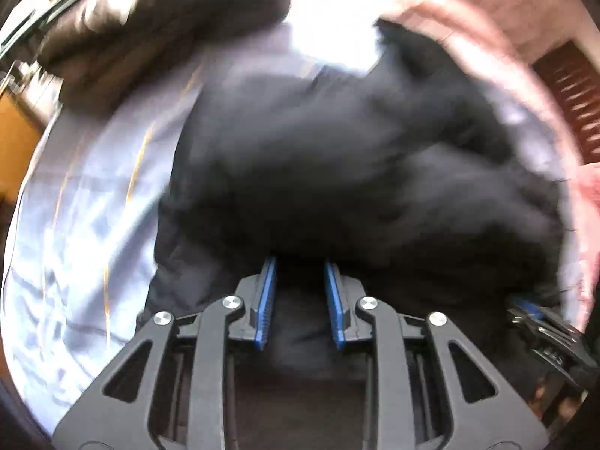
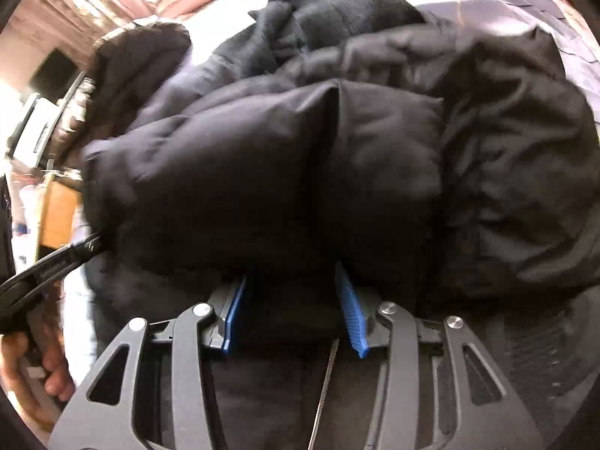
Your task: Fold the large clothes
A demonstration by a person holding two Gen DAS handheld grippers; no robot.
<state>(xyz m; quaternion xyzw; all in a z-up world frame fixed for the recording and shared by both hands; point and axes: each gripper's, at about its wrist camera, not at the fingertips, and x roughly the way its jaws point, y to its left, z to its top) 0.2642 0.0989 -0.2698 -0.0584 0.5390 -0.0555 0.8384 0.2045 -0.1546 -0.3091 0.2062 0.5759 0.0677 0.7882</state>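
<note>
While the black puffer jacket (image 2: 337,157) lies bunched on the pale blue bedsheet (image 1: 86,195), the left gripper (image 1: 300,273) is clamped on its near hem, and the right gripper (image 2: 292,281) pinches a padded fold beside it.

both the left tool (image 1: 300,273) and right tool (image 2: 296,281) clamp dark cloth.
</note>
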